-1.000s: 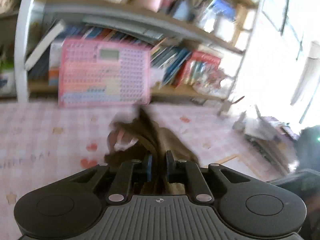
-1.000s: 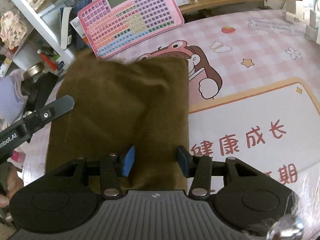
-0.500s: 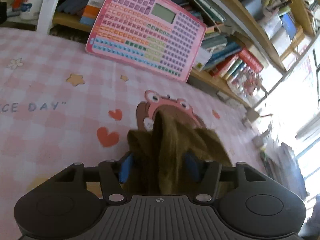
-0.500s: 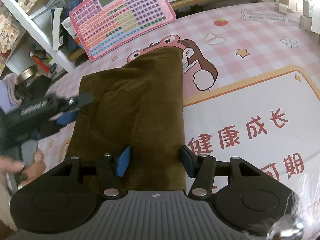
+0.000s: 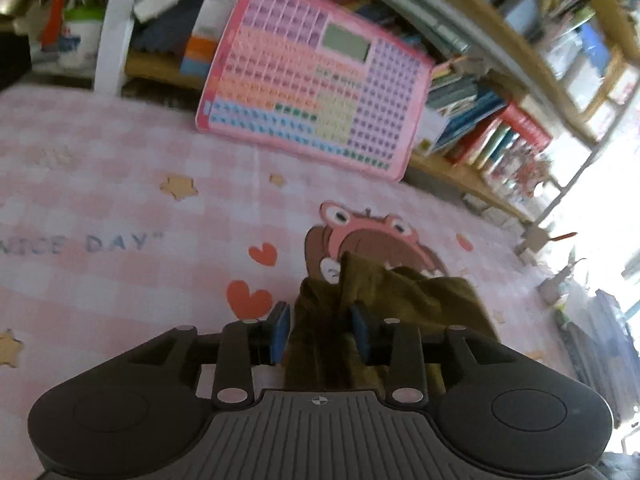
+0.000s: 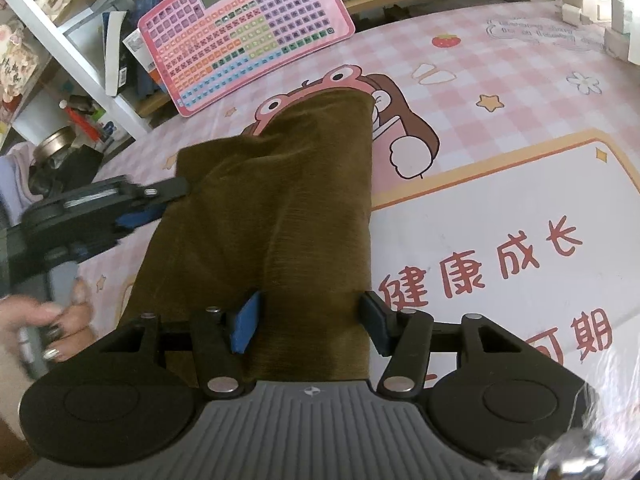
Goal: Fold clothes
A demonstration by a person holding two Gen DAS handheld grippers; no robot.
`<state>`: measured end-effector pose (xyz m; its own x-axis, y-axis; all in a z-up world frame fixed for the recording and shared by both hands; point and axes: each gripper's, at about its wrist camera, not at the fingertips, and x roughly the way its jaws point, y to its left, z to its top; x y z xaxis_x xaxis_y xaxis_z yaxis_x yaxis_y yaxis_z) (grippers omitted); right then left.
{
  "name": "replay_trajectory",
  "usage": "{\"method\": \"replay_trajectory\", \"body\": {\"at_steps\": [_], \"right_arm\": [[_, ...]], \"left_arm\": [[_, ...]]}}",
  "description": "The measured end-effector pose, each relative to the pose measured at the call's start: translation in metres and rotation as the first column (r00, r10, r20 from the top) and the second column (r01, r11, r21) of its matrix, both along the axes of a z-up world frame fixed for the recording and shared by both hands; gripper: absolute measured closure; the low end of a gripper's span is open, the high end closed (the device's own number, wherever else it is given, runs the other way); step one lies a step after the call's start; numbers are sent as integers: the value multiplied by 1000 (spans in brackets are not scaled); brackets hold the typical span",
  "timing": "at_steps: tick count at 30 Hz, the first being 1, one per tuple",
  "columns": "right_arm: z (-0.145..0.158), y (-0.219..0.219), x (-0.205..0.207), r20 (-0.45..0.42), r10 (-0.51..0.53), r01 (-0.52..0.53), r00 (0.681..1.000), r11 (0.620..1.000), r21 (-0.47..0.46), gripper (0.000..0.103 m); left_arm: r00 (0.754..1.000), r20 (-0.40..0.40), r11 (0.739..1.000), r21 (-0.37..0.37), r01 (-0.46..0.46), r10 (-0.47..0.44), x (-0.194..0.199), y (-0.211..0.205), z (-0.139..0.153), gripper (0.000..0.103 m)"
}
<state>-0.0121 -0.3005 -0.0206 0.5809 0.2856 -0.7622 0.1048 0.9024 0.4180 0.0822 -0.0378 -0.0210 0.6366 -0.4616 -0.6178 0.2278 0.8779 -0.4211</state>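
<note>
Olive-brown corduroy garment (image 6: 280, 208) lies folded on the pink checked bench (image 6: 500, 92). The left gripper (image 5: 320, 332) stands apart around its bunched edge, perhaps touching; the right gripper (image 6: 308, 320) straddles it, wide.

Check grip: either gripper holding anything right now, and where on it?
Neither. The left gripper is open at the left edge of the olive-brown corduroy garment, fabric between its jaws. The right gripper is open over the near end.

A child's room at home: crammed bookshelves (image 5: 500, 120), pink cartoon table mat (image 6: 500, 80)
</note>
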Motion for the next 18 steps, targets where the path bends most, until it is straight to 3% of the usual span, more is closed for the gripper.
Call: {"method": "replay_trajectory", "body": {"at_steps": [1,3,7,9,12,13,18], "right_arm": [[0,-1,0,-1,-1,1,1000,1000,4,50],[-1,-2,0,-2,-6,6,1000,1000,13,49],[-3,-4,0,-7,-17,17,1000,999,33,48],[-4,-5,0,-9,-20,20,1000,999,38,48],[-4,-6,0,-12,-27,27,1000,999,43,48],[-4,-6,0,-13,-25,26,1000,999,47,48],[-3,-4,0,-13,-14,14,1000,999,43,48]], "left_arm": [[1000,6,1000,-6,12,-12,-6,4,3,55],[999,-3,999,-11,33,-34,-23,10,6,43],[995,-40,996,-22,87,-88,-56,8,3,42],[993,-55,994,-26,106,-107,-67,3,0,47],[991,-47,991,22,128,-127,-77,-4,-1,83],[990,-38,990,48,134,-132,-79,-6,0,85],[991,-86,994,22,108,-105,-74,1,-11,80]]}}
